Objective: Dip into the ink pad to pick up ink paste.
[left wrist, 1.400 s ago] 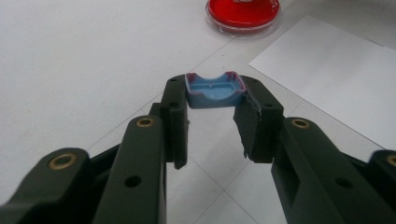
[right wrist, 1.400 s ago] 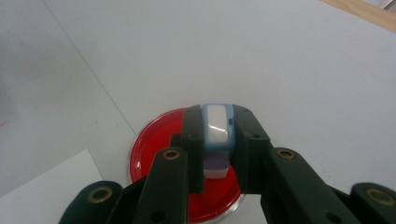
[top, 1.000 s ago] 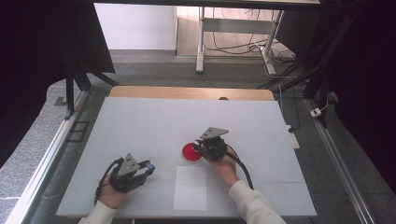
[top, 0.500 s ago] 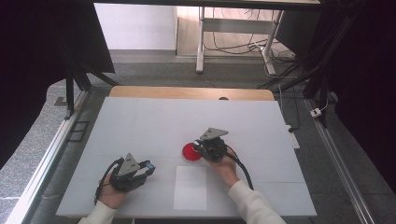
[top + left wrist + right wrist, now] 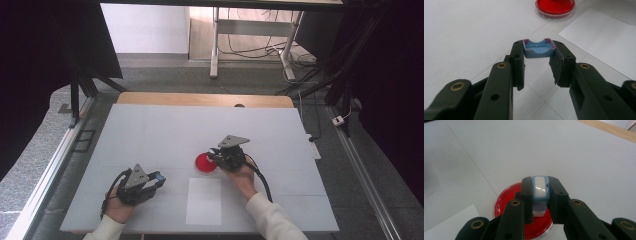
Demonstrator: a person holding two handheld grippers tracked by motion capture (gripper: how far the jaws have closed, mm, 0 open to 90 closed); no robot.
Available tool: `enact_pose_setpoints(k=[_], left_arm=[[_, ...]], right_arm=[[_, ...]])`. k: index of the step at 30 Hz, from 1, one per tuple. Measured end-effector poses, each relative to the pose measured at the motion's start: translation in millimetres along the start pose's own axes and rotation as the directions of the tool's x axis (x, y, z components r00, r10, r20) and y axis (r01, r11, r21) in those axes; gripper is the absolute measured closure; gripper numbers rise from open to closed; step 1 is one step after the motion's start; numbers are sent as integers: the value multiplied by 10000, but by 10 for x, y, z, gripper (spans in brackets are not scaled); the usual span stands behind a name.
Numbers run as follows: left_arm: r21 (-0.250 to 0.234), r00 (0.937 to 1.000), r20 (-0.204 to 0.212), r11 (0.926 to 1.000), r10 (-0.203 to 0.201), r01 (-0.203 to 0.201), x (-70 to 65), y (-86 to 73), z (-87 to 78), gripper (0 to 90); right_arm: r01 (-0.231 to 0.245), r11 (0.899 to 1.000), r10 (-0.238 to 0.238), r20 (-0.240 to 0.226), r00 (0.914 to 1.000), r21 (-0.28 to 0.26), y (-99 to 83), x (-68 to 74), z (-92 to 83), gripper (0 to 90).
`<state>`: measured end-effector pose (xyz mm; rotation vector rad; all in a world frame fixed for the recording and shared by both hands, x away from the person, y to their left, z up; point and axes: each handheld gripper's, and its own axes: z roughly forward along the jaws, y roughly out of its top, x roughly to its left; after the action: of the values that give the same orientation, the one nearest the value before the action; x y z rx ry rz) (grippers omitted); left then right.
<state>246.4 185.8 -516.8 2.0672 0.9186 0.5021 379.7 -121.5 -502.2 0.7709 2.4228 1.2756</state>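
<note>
The right gripper [image 5: 216,153] hovers at the red dish [image 5: 204,163], beside white paper [image 5: 204,201].

white sheet [image 5: 203,201] | grey table [image 5: 150,130] | wooden edge [image 5: 200,99]

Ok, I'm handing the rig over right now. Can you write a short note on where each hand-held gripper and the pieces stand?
Left hand-held gripper: shut on a small blue cap, held near the table's front left.
Right hand-held gripper: shut on a small blue-and-white piece, held over the red dish.
White sheet: flat on the table, just in front of the dish.
Done: both pieces gripped.
Left: probably whatever the piece does at the dish, then bringing cap and piece together; that part is my guess.
</note>
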Motion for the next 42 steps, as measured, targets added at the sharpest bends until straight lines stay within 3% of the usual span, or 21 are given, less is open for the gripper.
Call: enact_pose_setpoints(k=[6,24,31,38,42], left_arm=[[6,10000,21,10000,-15,15,10,-1,1,650],[26,10000,1,10000,60,-60,-9,9,10,650],[34,10000,19,10000,34,-34,-4,7,8,650],[69,10000,20,10000,64,-65,-3,7,15,650],[54,10000,17,10000,32,-32,2,3,10,650]], right_arm=[[-249,9971,245,-67,9997,-721,67,-13,-126,753],[101,9974,-128,-374,9992,-714,170,89,-157,753],[154,9987,-172,-370,9992,-485,167,85,-115,754],[238,9993,-230,-275,9994,279,103,63,18,754],[303,9987,-297,-157,9994,408,85,66,64,754]])
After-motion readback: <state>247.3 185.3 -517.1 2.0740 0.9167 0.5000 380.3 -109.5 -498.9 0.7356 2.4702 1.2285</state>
